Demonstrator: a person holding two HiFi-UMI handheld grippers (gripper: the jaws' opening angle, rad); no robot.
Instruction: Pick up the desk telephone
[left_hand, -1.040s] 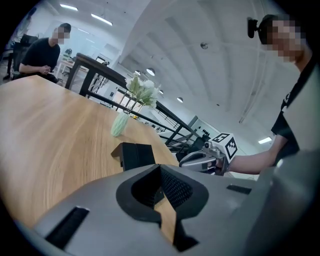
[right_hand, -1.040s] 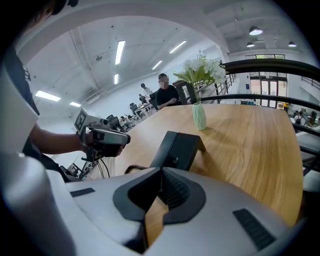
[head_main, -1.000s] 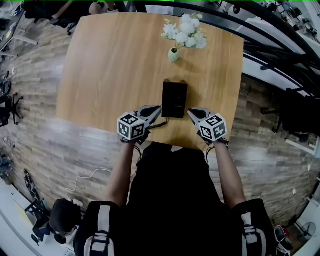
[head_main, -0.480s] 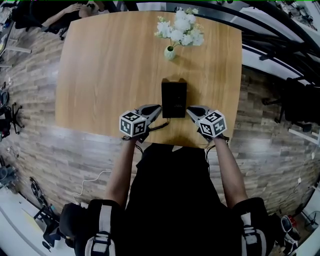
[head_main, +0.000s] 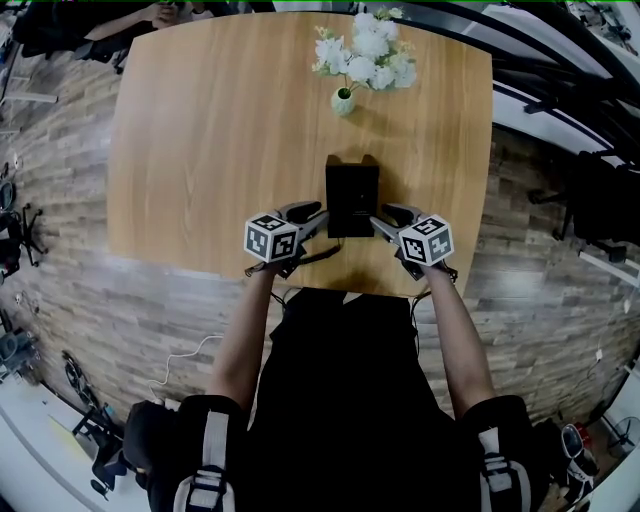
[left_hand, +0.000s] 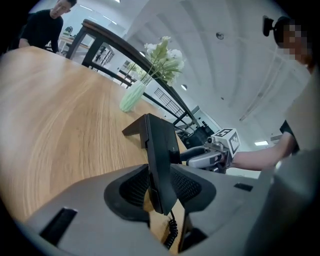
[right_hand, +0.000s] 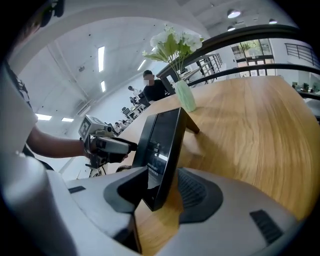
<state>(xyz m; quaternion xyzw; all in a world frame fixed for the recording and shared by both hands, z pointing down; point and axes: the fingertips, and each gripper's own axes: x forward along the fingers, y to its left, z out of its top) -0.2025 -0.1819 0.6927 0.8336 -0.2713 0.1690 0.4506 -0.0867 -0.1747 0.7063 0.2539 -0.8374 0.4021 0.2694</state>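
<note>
On wooden table (head_main: 200, 130), left tongs (head_main: 315, 216), right tongs (head_main: 385, 216) opening astride desk telephone (head_main: 351, 195), seemingly loose; plank floor (head_main: 60, 290).

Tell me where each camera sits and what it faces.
Head view: on the person's head, looking down at the table, desk telephone, both arms.
Left gripper view: on the left gripper, along its opening jaws astride the telephone's edge; right gripper beyond.
Right gripper view: on the right gripper, opening jaws astride the opposite edge; left gripper beyond.
Shared: telephone and vase.
</note>
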